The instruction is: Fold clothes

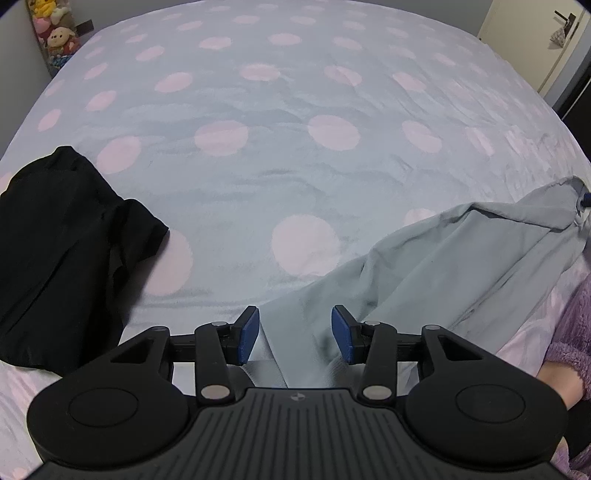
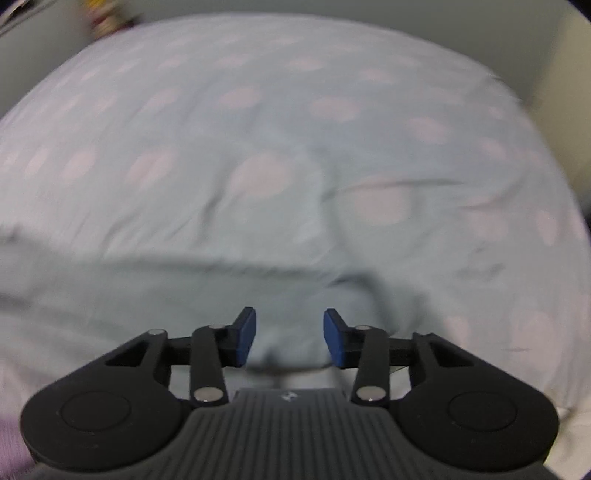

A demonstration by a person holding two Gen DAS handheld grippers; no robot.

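Note:
A pale grey-green garment (image 1: 461,258) lies rumpled on the bed at the right of the left wrist view, one end running down between my fingers. My left gripper (image 1: 295,332) is open, its blue pads on either side of that end without pinching it. In the blurred right wrist view the same pale garment (image 2: 155,295) spreads across the lower left. My right gripper (image 2: 289,338) stands open above a bunched bit of the cloth. A black garment (image 1: 62,251) lies in a heap at the left.
The bed has a light blue cover with pink dots (image 1: 295,129). Plush toys (image 1: 57,33) sit at the far left corner and a door (image 1: 546,40) stands at the far right. A person's purple fleecy sleeve (image 1: 572,332) is at the right edge.

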